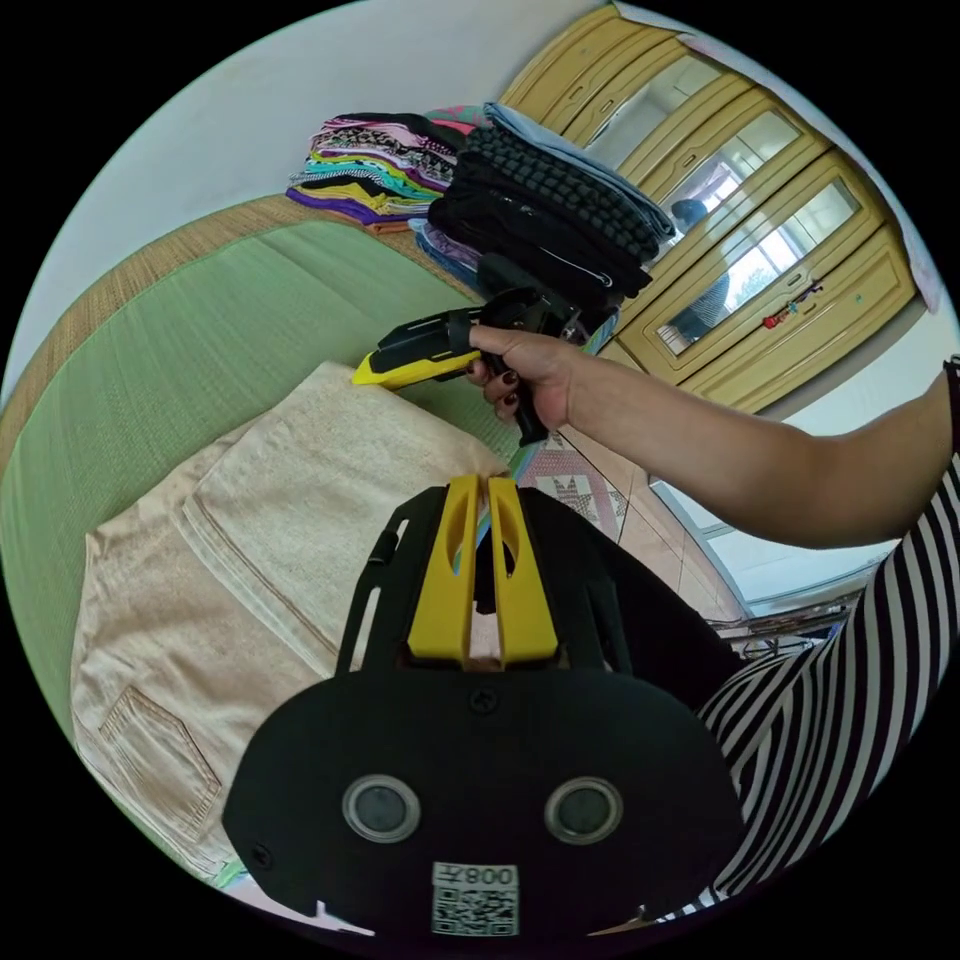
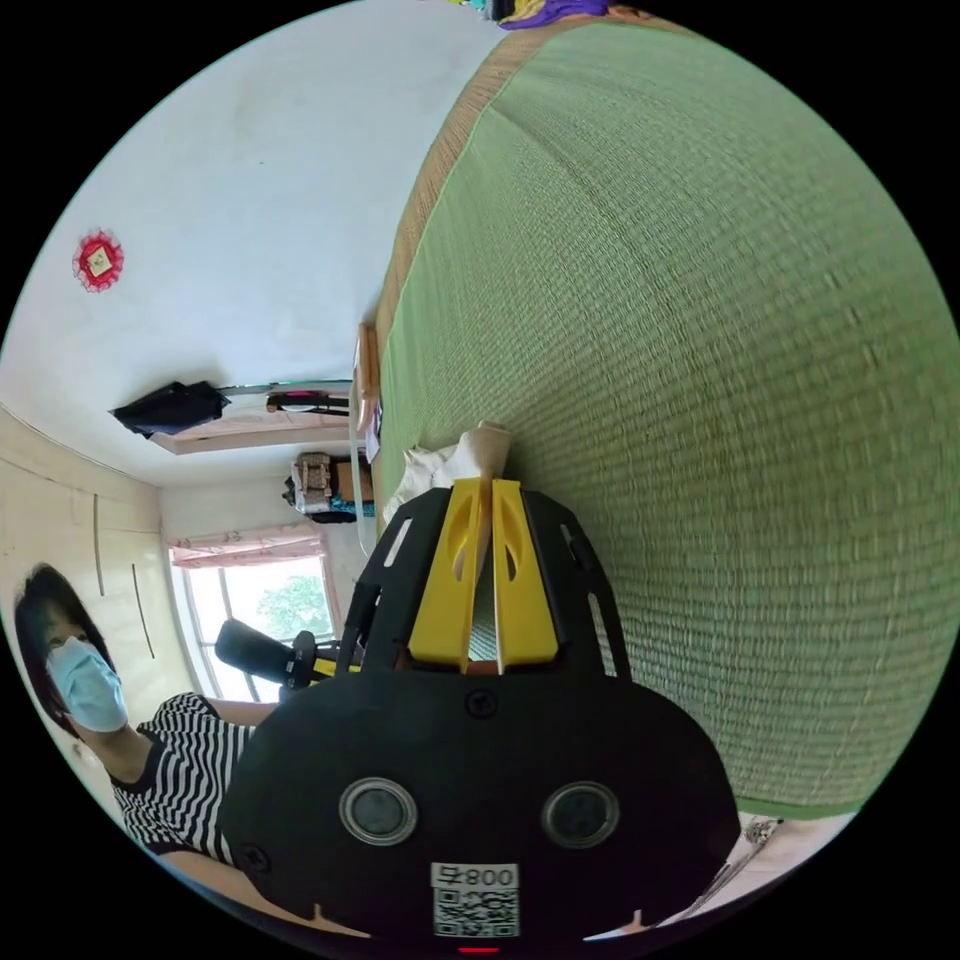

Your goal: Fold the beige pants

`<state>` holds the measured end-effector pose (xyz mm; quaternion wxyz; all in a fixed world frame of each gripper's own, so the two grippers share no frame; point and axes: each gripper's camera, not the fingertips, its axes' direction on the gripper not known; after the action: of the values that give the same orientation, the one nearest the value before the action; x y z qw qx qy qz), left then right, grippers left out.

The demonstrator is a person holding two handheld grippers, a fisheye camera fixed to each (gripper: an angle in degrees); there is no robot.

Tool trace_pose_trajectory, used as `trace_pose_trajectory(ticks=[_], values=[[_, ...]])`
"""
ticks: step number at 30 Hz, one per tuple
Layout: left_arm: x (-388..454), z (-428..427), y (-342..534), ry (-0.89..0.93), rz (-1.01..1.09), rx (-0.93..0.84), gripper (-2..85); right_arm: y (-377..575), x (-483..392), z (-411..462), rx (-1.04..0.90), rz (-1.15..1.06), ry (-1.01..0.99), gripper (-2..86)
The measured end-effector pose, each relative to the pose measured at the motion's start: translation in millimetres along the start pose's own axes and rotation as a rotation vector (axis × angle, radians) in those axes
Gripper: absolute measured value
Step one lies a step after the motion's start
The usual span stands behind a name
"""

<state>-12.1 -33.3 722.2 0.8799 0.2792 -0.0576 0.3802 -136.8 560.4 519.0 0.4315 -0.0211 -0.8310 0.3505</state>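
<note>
The beige pants (image 1: 250, 560) lie folded on a green woven mat (image 1: 200, 320), a back pocket facing up. My left gripper (image 1: 487, 485) has its yellow jaws together at the near corner of the folded edge, pinching it at the tips. A hand holds my right gripper (image 1: 358, 377) at the far corner of the same edge. In the right gripper view, that gripper (image 2: 490, 485) is shut with a bunch of the beige pants (image 2: 480, 445) sticking out past its tips, low over the mat (image 2: 700, 400).
Two stacks of folded clothes sit at the mat's far end, one colourful (image 1: 380, 165), one dark (image 1: 540, 210). A yellow wardrobe (image 1: 760, 240) stands behind them. Beside the mat is tiled floor (image 1: 640, 520). The person's striped top (image 2: 180, 770) and arm (image 1: 750, 470) are close by.
</note>
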Motion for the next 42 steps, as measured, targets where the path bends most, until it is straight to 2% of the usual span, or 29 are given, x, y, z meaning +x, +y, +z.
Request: trace_pose_trajectory(ticks=[9, 17, 23, 28, 36, 42], values=[[-11.8, -62.4, 16.7, 0.121, 0.004, 0.094, 1.6, 1.4, -82.6, -26.0, 0.153, -0.026, 0.161, 1.3], [-51.2, -165.4, 88.8, 0.182, -0.091, 0.22, 1.5, 11.8, -200.4, 36.7, 0.23, -0.105, 0.157, 1.5], [-96.2, -255.8, 170.0, 0.224, -0.242, 0.361, 1.4, 7.8, -318.1, 133.0, 0.2, -0.219, 0.199, 1.5], [-138.5, -314.6, 246.5, 0.249, -0.392, 0.465, 1.4, -1.9, -406.4, 256.0, 0.122, -0.289, 0.251, 1.5], [-203.1, -393.5, 372.3, 0.284, -0.632, 0.608, 1.2, -18.4, -500.3, 443.2, -0.026, -0.339, 0.362, 1.7], [-232.8, -447.7, 436.6, 0.275, -0.715, 0.702, 1.1, -26.8, -561.4, 548.9, -0.089, -0.377, 0.38, 1.8]])
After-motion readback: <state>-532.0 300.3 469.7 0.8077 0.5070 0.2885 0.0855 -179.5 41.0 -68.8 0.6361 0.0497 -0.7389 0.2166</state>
